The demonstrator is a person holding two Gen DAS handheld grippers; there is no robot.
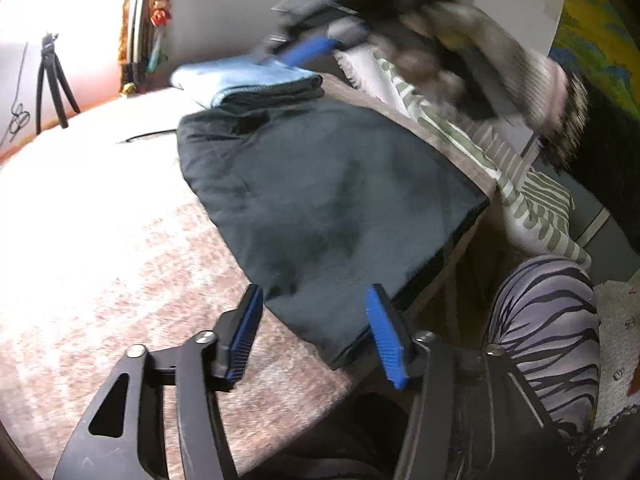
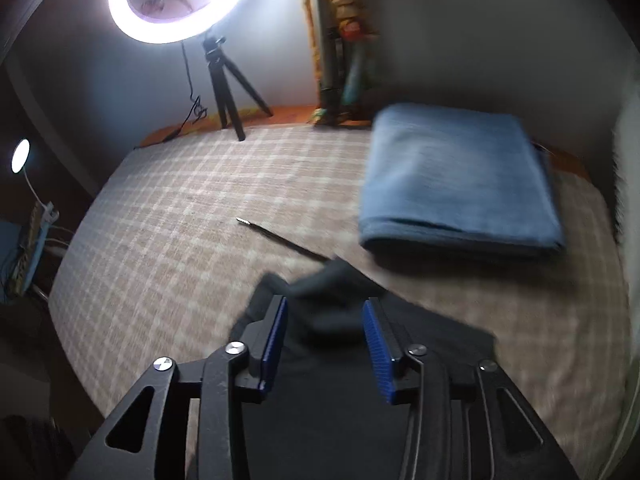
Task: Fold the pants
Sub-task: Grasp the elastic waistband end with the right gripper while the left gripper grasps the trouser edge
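My left gripper (image 1: 314, 332) has its jaws apart, holding nothing, poised at the near edge of the pants (image 1: 328, 200). The pants lie as a dark folded block on the checked bed (image 1: 100, 260), with their right side running along the bed's edge, close to my striped knee (image 1: 548, 320).

My right gripper (image 2: 325, 344) also has its jaws apart, with nothing clamped, and a raised lump of the pants (image 2: 332, 292) sits between them. In the left view it appears blurred above the far end of the pants, so I judge it to be moving fast.

The main risks as I see them:
- The pants sit so near the bed's edge that a careless tug could drag a layer over the side and undo the fold.
- If the right jaws close on that lump, they may catch only the top layer and peel the stack open.
- The blur makes my aim uncertain.

Around the work, from left to right, are a tripod (image 2: 230, 80) under a ring light (image 2: 168, 0) at the back, a thin dark stick (image 2: 280, 236) lying on the bed just beyond the pants, and a folded blue towel (image 2: 460, 180) to the right. The stick and towel crowd the far side, so any push forward could shove them.
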